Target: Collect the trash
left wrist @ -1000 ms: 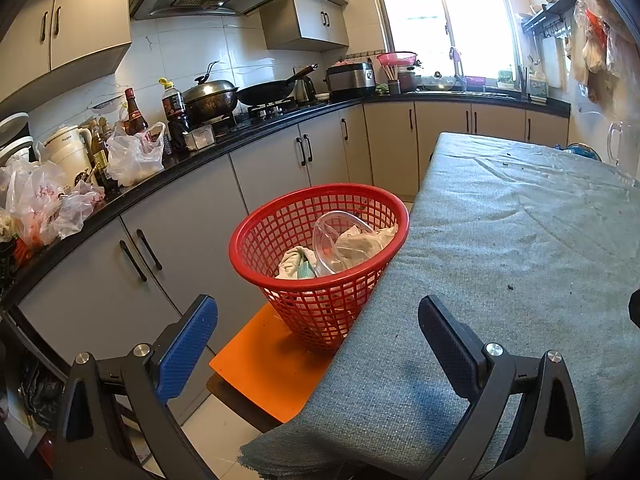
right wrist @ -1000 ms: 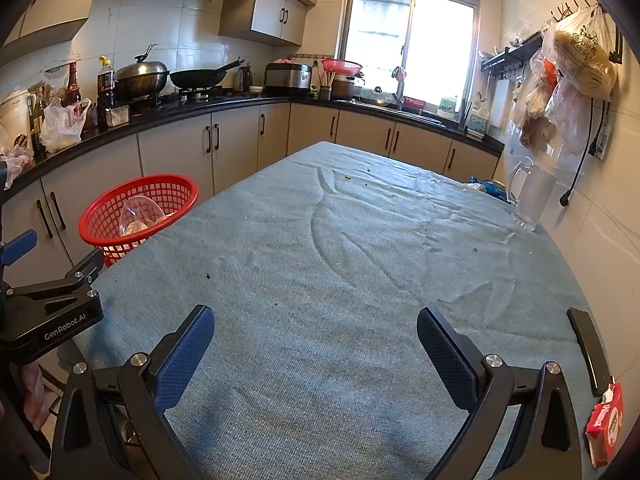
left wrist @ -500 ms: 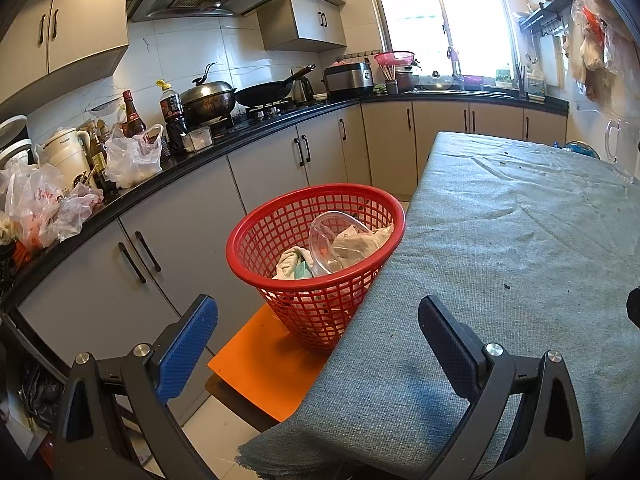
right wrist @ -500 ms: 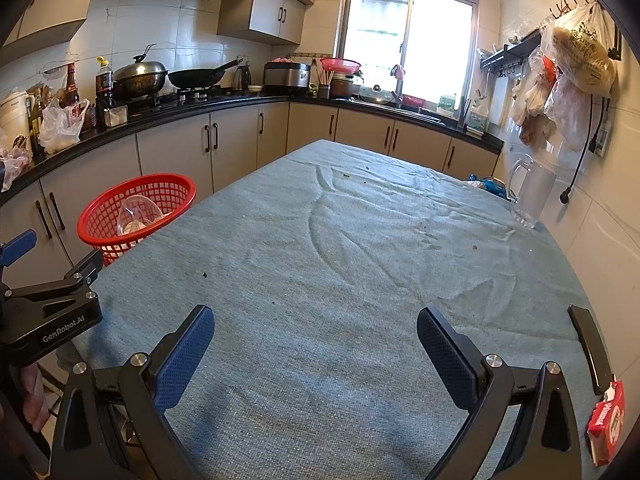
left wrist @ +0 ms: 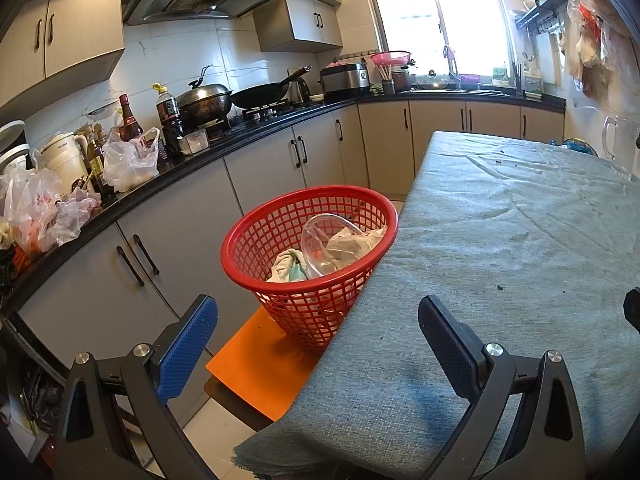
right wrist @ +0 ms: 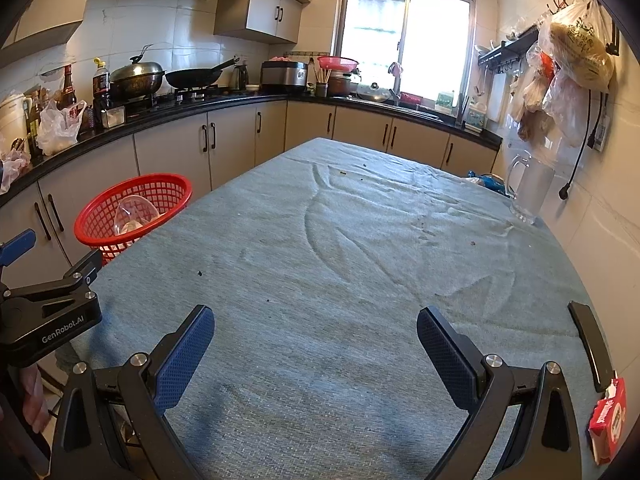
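Beside the grey-cloth table (right wrist: 340,280), nothing's really changed: red mesh plastic basket (left wrist: 256,232) holds the same trash, so collecting looks about done. Left gripper (left wrist: 316,332) and right gripper (right wrist: 314,340) both stay spread apart and empty.

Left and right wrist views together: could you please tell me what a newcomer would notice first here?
The red basket stands out most, sitting on an orange stool beside the table's left edge, with a clear plastic bowl and crumpled wrappers inside. Next comes the wide grey-blue tablecloth, nearly bare, with a clear pitcher at its far right and a red carton at its near right edge.
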Available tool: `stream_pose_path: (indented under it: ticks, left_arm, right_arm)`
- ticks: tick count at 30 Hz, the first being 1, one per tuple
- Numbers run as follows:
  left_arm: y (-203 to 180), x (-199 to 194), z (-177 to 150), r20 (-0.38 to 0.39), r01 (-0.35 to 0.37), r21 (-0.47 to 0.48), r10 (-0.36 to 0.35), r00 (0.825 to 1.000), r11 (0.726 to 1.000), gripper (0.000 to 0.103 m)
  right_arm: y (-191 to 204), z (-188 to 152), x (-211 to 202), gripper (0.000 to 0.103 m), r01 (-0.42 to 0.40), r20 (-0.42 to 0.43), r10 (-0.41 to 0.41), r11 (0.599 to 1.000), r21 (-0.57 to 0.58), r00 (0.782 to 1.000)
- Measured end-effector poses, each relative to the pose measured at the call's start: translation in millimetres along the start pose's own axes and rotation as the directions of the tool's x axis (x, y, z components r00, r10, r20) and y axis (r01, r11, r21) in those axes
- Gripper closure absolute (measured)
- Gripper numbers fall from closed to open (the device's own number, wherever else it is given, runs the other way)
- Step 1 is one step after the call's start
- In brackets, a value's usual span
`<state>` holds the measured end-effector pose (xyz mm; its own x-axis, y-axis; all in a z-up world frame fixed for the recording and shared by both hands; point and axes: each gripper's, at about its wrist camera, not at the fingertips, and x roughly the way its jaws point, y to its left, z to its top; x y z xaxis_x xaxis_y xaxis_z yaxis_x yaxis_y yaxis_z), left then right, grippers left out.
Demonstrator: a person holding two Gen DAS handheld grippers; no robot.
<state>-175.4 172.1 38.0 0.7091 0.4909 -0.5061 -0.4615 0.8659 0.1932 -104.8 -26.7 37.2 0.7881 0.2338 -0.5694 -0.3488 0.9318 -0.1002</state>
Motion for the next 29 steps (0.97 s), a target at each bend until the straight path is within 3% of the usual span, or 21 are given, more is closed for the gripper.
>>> stream_pose_path:
  ticks: [14,21,24,29]
  left_arm:
    - [-29.3,-0.5,9.4,0.007,0.036,0.066,-0.036,0.999,0.997,0.003]
    - [-80.2,3.3,27.3,-0.044,0.171,0.141,-0.167,0.985,0.975,0.003]
    - [-116.2,14.4,37.7,-0.157,0.298,0.159,-0.274,0.949,0.941,0.003]
    - [-181.9,38.3,45.0,-0.367,0.496,0.143,-0.42,0.83,0.856,0.003]
  right_arm:
    - [-20.6,-1.6,3.8,0.0,0.017,-0.012,-0.016,0.999,0.049,1.0]
    - [-80.6,-1.4,12.9,0.0,0.097,-0.063,-0.088,0.983,0.154,0.994]
    - [-116.9,-1.6,21.5,0.0,0.168,-0.112,-0.147,0.962,0.215,0.983]
    - [-172.6,-13.7,51.3,0.0,0.284,-0.265,-0.212,0.919,0.274,0.941]
